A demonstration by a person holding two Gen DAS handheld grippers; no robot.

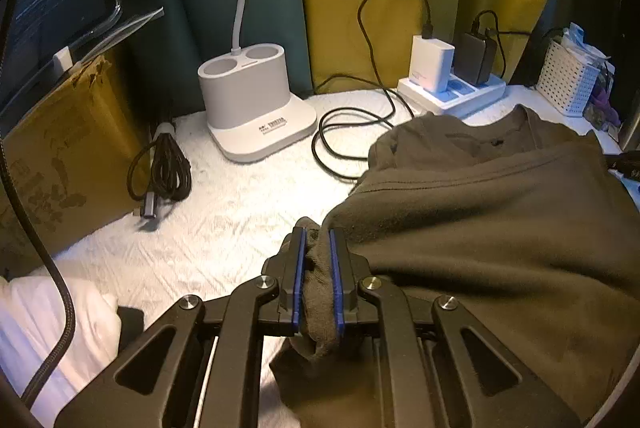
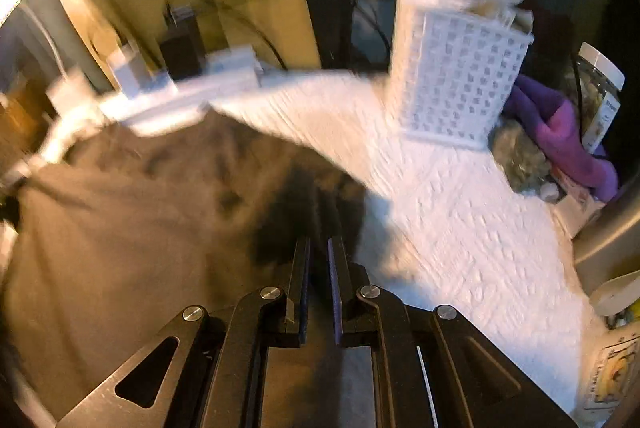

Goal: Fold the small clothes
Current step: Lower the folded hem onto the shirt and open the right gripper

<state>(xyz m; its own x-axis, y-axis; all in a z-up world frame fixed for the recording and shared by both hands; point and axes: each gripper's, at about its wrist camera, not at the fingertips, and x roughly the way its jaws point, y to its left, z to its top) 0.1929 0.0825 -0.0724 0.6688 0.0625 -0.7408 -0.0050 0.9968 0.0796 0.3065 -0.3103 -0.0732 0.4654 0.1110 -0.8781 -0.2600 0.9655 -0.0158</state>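
Grip status first: my left gripper [image 1: 319,268] has its blue-lined jaws clamped on a bunched edge of the olive-brown shirt [image 1: 480,228], fabric squeezed between the pads and hanging below them. My right gripper [image 2: 319,288] shows a narrow gap between its jaws over dark cloth at the shirt's [image 2: 140,228] right edge; that view is smeared, so I cannot tell whether it pinches anything. Location: the shirt lies partly folded on the white textured cover [image 1: 224,228], collar toward the power strip [image 1: 452,92]. Risks, as I judge them: the thick wad in my left jaws could slip or drag the whole garment instead of one layer, skewing the fold; a swept hem could catch the loose black cable [image 1: 352,132] just beside the shirt, or nudge the white perforated basket [image 2: 456,76] near its right side. Count: one shirt; two grippers; one power strip carrying two chargers, one white [image 1: 432,62] and one black [image 1: 476,56]; one lamp base [image 1: 256,100] with two round wells; one coiled cable bundle [image 1: 160,172]; one basket; one purple cloth [image 2: 560,136]; one lidded jar [image 2: 604,96].
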